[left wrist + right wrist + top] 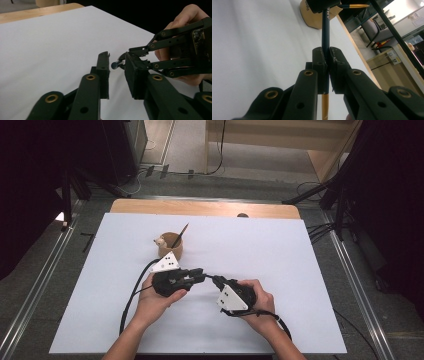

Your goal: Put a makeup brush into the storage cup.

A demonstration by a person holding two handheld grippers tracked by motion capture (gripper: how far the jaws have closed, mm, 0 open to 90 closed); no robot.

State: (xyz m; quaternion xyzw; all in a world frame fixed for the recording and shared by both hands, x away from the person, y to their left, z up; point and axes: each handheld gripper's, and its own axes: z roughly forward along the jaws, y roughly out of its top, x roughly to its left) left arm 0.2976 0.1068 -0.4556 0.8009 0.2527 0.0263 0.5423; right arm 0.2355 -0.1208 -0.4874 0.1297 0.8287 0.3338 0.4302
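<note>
A dark teal pencil (325,27) with a gold end runs between the jaws of my right gripper (327,50), which is shut on it. In the left gripper view its round tip (115,65) pokes out of the right gripper (124,59) into the gap at the jaw tips of my left gripper (116,56), which is open. In the high view the left gripper (200,273) and right gripper (214,279) meet tip to tip at the table's middle front. A wooden holder (175,251) stands just behind them with another pencil (181,234) in it.
A white sheet (280,250) covers the wooden table (200,208). The holder (312,18) and its gold-ended pencil (353,5) lie beyond the left gripper in the right gripper view. Cables trail from both grippers toward the front edge. Metal rails run along both sides of the table.
</note>
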